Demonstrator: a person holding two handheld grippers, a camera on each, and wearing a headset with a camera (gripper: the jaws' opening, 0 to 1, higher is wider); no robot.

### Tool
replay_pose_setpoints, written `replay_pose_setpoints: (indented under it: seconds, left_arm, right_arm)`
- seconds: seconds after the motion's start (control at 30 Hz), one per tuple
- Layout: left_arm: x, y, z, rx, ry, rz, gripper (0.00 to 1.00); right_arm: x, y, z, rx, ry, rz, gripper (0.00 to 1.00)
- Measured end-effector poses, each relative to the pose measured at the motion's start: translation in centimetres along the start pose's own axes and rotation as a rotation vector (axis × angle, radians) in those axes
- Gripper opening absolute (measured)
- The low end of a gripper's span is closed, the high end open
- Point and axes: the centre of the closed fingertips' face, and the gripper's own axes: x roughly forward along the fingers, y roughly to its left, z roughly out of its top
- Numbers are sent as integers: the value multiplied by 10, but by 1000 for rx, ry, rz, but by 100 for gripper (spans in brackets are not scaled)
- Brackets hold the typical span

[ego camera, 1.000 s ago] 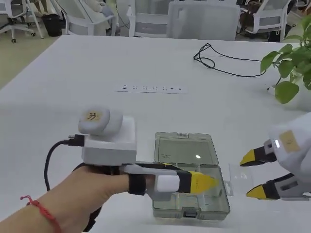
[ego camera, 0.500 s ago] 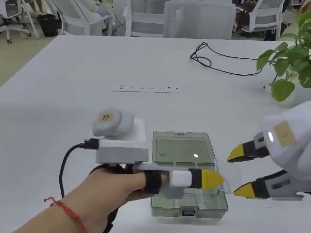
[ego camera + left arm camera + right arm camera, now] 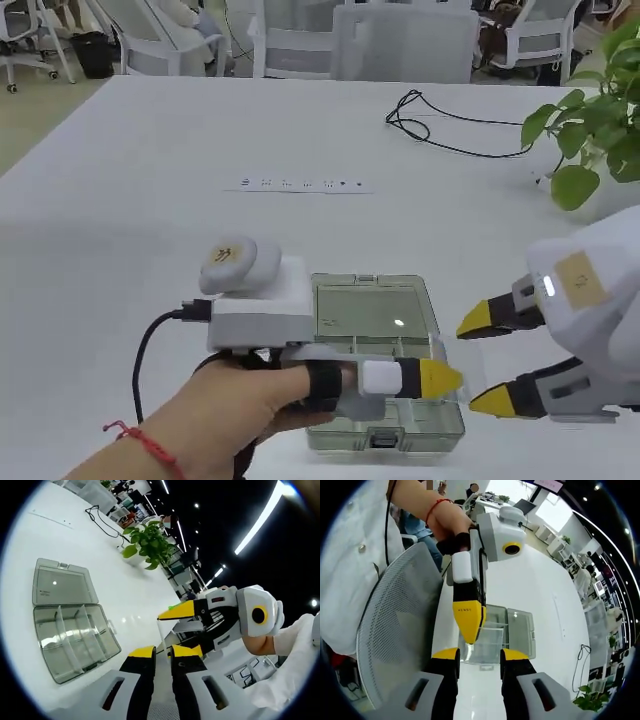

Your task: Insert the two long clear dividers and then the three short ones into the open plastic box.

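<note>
left gripper [image 3: 162, 655] pinched on a clear divider [image 3: 487, 645], which sits between the spread jaws of the right gripper [image 3: 479, 656], just beside the box [image 3: 64, 585]. several dividers look seated inside; this one isn't in yet.

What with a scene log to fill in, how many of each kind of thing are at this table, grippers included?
Grippers: 2, left gripper and right gripper
Open plastic box: 1
Loose clear divider: 1
Leafy plant: 1
Black cable: 1
White strip: 1
Total: 7
</note>
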Motion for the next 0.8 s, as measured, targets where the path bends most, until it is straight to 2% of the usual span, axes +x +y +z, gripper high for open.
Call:
replay_pose_setpoints:
  seconds: [0.23,0.53,0.8]
  left_arm:
    - [1,-3,0,-12,4,-19,0]
    - [1,-3,1,-22,-1,-23,0]
    - [0,-4,2,-29,-28,-28,0]
  right_arm:
    - [-1,1,1,3,0,-1,33]
    - [-1,1,2,4,0,-3,33]
    - [0,-2,3,8,-4,-15,35]
